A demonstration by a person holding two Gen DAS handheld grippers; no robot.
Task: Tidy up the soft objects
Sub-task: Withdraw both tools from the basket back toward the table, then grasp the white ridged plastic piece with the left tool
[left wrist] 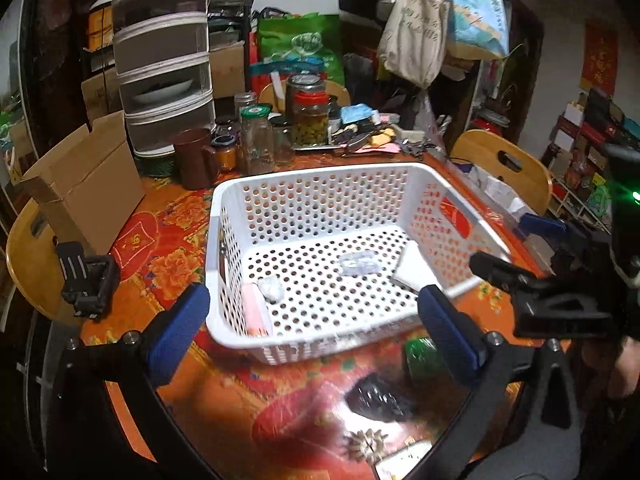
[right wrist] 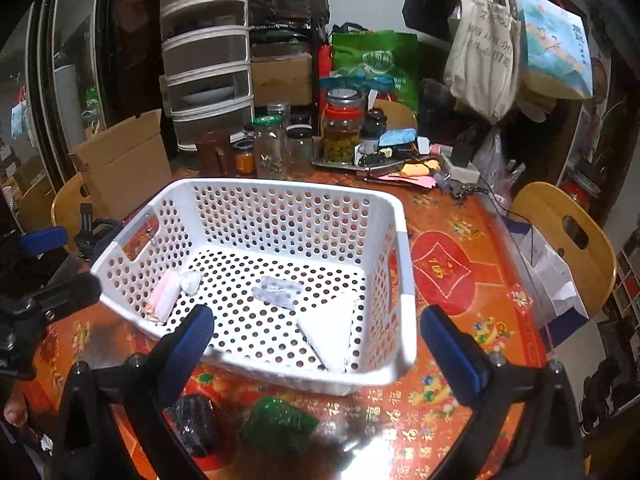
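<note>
A white perforated basket stands on the red patterned table. Inside lie a pink-white roll, a small white wad, a clear plastic packet and a flat white pad. On the table in front of the basket lie a green soft item and a black soft item. My left gripper is open and empty, above the basket's near rim. My right gripper is open and empty, over the basket's near edge.
Glass jars, a brown mug, a cardboard box and a drawer unit crowd the far side. Wooden chairs stand around the table. The right gripper body is at the left wrist view's right edge.
</note>
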